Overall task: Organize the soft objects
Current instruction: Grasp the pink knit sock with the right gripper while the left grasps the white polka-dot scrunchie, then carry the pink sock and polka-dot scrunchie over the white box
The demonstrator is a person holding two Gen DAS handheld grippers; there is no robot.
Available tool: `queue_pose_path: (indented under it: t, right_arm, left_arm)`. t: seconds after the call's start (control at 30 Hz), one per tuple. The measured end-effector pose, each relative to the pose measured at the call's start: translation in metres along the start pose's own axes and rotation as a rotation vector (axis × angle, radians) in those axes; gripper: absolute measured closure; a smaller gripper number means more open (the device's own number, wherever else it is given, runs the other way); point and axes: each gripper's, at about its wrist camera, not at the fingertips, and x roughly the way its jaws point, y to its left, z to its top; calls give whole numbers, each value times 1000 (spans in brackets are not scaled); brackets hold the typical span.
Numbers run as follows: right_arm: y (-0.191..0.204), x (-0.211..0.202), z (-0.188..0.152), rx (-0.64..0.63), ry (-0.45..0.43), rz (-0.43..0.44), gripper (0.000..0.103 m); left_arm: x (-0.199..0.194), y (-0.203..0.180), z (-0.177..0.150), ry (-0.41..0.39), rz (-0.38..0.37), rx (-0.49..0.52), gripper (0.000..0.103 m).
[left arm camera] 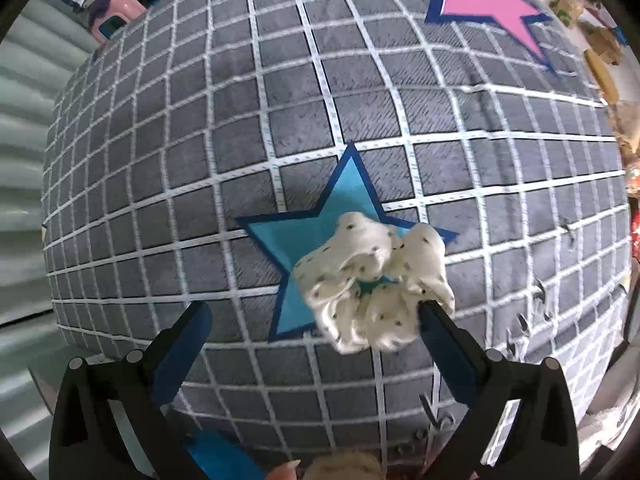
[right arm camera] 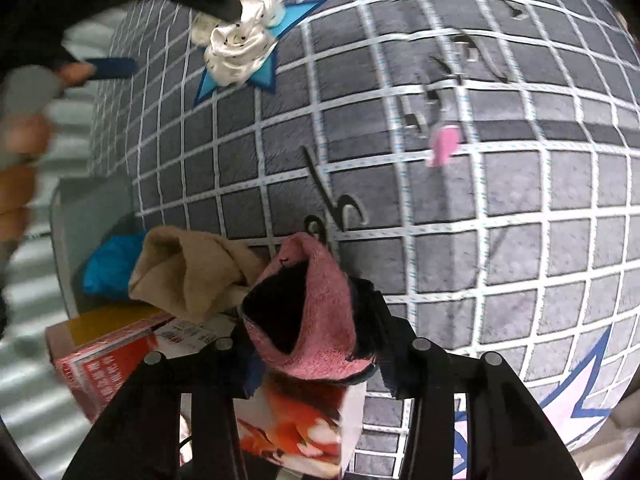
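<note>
Holding our left gripper (left arm camera: 312, 316) wide apart, we see the scrunchie (left arm camera: 376, 280) beside its right finger, on the blue star (left arm camera: 304, 240). Our right gripper (right arm camera: 320, 344) clamps the pink sock (right arm camera: 312, 308)

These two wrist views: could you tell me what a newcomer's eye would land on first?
The white speckled scrunchie lies on the blue star on the grey gridded mat, between the open left gripper's fingers. Close to the right wrist camera, the right gripper pinches a pink sock.

left gripper (left arm camera: 312, 312): points straight down, jaws spread wide, right fingertip touching white scrunchie (left arm camera: 372, 280) | right gripper (right arm camera: 316, 320): tilted steeply down, jaws clamped on pink sock (right arm camera: 312, 312)
</note>
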Motion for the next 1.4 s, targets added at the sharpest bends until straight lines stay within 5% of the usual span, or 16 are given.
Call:
queue_pose_path:
  t: [0.1,0.17,0.37,0.7,1.4]
  right_arm:
    - [-13,-12,-3,32,-24,22,56]
    - [-23,-22,-5,54,-37,37,56]
    - [-46,-40,-16,126,-66,62,56]
    - [-72,-62,-28,201,-116,47,56]
    - [-58,-81,-44,210,-171,31,56]
  left_arm:
    - [12,-4,3,36,-22,0,12]
    - [17,-10,4,44,-19,28,33]
    - [15,-25,2,37,-64,86,76]
    - [-47,-30,-36,-88,-96,161,77]
    - [-121,-19,-149,-162,-200,280,77]
